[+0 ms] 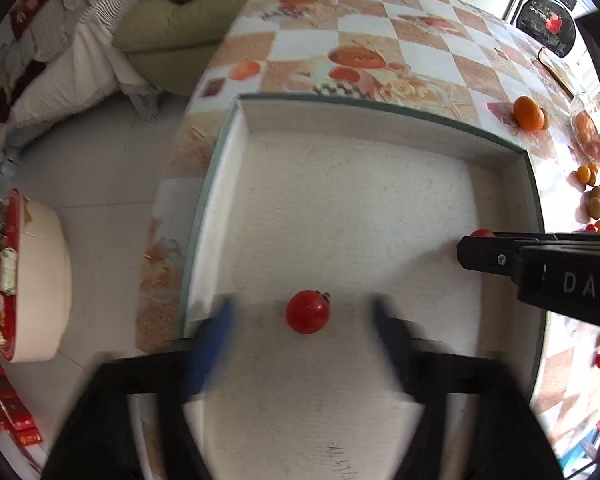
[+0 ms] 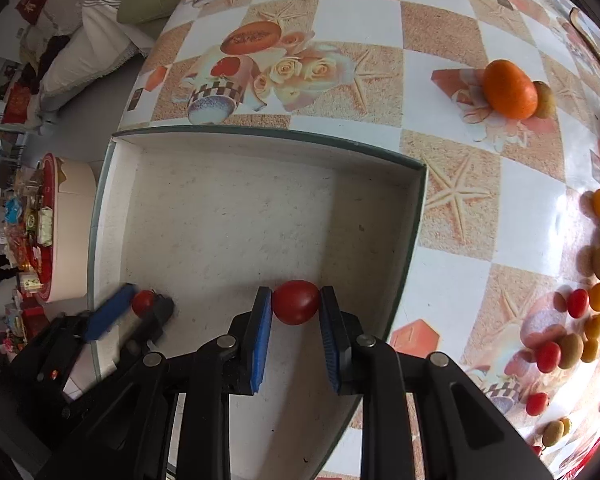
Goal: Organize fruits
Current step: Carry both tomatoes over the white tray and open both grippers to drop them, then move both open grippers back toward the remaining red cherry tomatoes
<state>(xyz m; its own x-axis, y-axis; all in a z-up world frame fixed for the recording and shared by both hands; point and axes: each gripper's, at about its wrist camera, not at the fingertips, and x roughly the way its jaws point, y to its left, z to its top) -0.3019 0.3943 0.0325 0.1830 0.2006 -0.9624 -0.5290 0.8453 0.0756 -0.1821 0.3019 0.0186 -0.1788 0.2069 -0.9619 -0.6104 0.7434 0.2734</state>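
Note:
A white shallow box (image 1: 236, 152) with a green rim lies on the patterned table; it also shows in the right wrist view (image 2: 112, 184). My left gripper (image 1: 304, 312) is open and blurred, and a red cherry tomato (image 1: 308, 312) lies free on the box floor between its fingers. The same tomato (image 2: 143, 302) and left gripper (image 2: 136, 308) show in the right wrist view. My right gripper (image 2: 296, 300) is shut on another red cherry tomato (image 2: 296, 302) low over the box's right side. In the left wrist view the right gripper (image 1: 480, 244) enters from the right.
A large orange (image 2: 510, 89) sits on the table behind the box. Several small red, orange and brown fruits (image 2: 572, 332) lie scattered at the right. The table's left edge drops to a tiled floor with a round stool (image 1: 40, 280) and a sofa (image 1: 160, 36).

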